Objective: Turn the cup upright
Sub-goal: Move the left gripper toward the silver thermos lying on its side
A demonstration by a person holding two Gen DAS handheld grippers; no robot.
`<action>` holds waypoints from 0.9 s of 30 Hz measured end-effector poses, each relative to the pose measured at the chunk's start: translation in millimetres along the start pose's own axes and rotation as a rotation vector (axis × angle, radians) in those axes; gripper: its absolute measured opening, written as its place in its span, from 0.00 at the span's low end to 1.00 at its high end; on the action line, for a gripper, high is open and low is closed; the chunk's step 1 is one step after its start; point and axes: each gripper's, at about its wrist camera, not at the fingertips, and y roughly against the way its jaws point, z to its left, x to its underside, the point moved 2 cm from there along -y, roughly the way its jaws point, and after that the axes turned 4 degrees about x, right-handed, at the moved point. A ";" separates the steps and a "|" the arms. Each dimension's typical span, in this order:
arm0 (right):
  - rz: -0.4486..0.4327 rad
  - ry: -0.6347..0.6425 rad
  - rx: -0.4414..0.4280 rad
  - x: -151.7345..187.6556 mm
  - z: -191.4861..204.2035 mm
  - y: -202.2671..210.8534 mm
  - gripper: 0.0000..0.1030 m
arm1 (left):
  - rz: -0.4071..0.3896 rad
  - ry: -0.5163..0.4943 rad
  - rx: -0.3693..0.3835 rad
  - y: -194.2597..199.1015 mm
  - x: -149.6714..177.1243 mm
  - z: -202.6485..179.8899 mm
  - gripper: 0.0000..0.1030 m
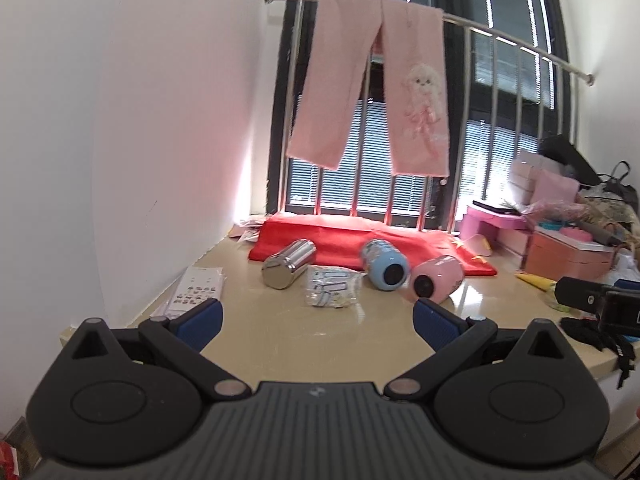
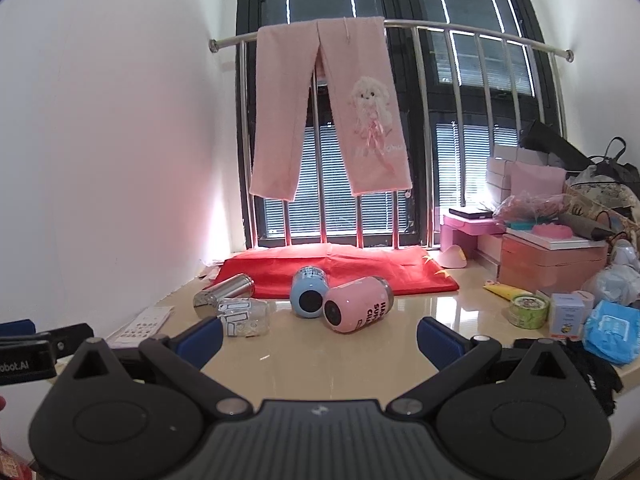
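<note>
The left gripper (image 1: 318,320) hangs low over the near edge of the table (image 1: 280,344), its blue-padded fingers spread wide with nothing between them. The right gripper (image 2: 320,334) is held the same way, wide open and empty, above the same beige table; its black body shows at the right edge of the left wrist view, and the left one shows at the left edge of the right wrist view.

Just beyond the fingers, four cups lie on their sides in a loose row. A clear plastic cup (image 1: 331,290) with blue printed figures is nearest, in front of a shiny steel cup (image 1: 289,263) whose closed base faces the camera. To their right a blue cup (image 2: 307,297) and a pink cup (image 2: 356,309) with dark lettering lie touching each other, both dark round ends turned toward the grippers. A sheet of stickers (image 1: 196,294) lies flat near the left wall.

Behind the cups a red cloth (image 2: 340,274) is spread along the window. On the right stand a green tape roll (image 2: 529,310), a blue wipes packet (image 2: 610,330), and stacked pink boxes (image 2: 554,260). Farthest back, pink trousers (image 2: 332,108) with a fluffy figure hang over a steel rail (image 1: 500,34).
</note>
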 end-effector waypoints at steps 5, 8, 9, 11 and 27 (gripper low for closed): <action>0.031 0.007 -0.010 -4.9 9.4 -47.8 1.00 | 0.026 0.010 -0.025 -46.0 -13.9 12.0 1.00; 0.052 0.009 -0.016 -8.3 13.9 -80.2 1.00 | 0.044 0.006 -0.034 -76.6 -20.3 17.8 1.00; 0.058 0.011 -0.019 -8.3 15.7 -90.2 1.00 | 0.049 0.003 -0.037 -84.9 -21.7 18.7 1.00; 0.070 0.017 -0.022 -9.1 19.2 -111.3 1.00 | 0.060 -0.001 -0.042 -106.1 -26.0 22.4 1.00; 0.142 0.071 -0.087 -24.7 39.6 -261.5 1.00 | 0.243 -0.164 -0.052 -263.9 -80.4 48.5 1.00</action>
